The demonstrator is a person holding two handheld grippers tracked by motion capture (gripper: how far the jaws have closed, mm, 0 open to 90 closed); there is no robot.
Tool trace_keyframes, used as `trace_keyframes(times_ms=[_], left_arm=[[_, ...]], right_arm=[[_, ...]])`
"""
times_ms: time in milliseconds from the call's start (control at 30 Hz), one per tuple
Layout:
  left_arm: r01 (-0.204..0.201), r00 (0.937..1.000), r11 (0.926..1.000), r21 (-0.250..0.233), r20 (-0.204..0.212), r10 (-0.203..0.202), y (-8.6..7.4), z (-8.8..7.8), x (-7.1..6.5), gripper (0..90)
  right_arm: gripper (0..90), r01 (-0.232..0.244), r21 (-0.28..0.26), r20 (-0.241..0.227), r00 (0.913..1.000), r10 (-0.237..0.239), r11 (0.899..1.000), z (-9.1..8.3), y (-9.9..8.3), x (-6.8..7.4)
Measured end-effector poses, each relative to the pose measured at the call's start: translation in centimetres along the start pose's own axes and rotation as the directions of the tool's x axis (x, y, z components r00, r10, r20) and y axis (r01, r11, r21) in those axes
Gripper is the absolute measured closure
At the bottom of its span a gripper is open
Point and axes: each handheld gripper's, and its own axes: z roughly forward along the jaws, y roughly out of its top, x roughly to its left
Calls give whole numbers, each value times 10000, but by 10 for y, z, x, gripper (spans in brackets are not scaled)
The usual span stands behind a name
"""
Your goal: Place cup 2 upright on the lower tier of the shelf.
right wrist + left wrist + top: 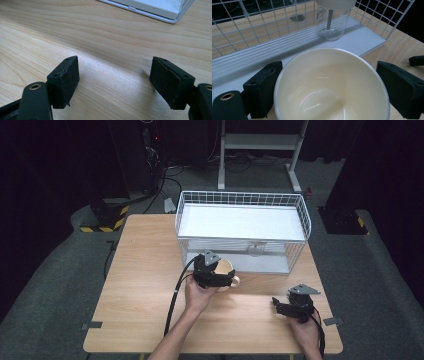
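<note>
High view: my left gripper (pixel 218 272) sits near table centre, just in front of the white wire basket (pixel 300 207), w/ a cream mug (pixel 226 271) between its jaws; mug handle points to the right, mug is above the wooden table (pixel 145 285), whether it touches the top I cannot tell. Basket stands at the far edge of the table, two tiers, a clear glass jar (pixel 255 249) on its lower shelf. My right gripper (pixel 276 304) rests low at the near right corner, well apart from mug and basket, nothing between its jaws. Left gripper view: mug (pixel 332 85) seen from above, empty, glossy inside; my jaws stand one at each side of the rim, left pad against the wall, right pad at the wall but contact there not clear, so grip reads as clamped on the mug. Straight ahead: basket's lower shelf (pixel 362 40), jar (pixel 333 21) upright on it w/ a white lid and a stem inside. Right gripper view: my jaws stand apart, released, bare table (pixel 105 45) between them; corner of the basket base (pixel 160 11) at top right, near but not touching.
</note>
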Motion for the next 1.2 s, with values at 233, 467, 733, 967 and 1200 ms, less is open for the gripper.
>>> trace_keyframes(times_ms=[233, 467, 733, 967, 1200], left_arm=[[-51, 9994, 10000, -66, -342, 49, 3, 8, 3, 100], [113, 9981, 9997, -220, -606, -126, 3, 15, 8, 100], [214, 9960, 9992, -329, -865, -242, 3, 22, 13, 100], [384, 9937, 9984, -425, -1040, -427, 3, 28, 15, 100], [303, 9915, 9987, -414, -1249, -353, 2, 35, 19, 100]], right_arm=[[236, -2, 0, -5, 10000, 2, 10000, 0, 0, 0], [237, -3, 2, -4, 10000, 3, 10000, 0, 0, 0], [237, -8, 3, 3, 10000, 8, 10000, 0, 0, 0], [237, -1, 1, -4, 10000, 1, 10000, 0, 0, 0], [237, -4, 1, -2, 10000, 4, 10000, 0, 0, 0]])
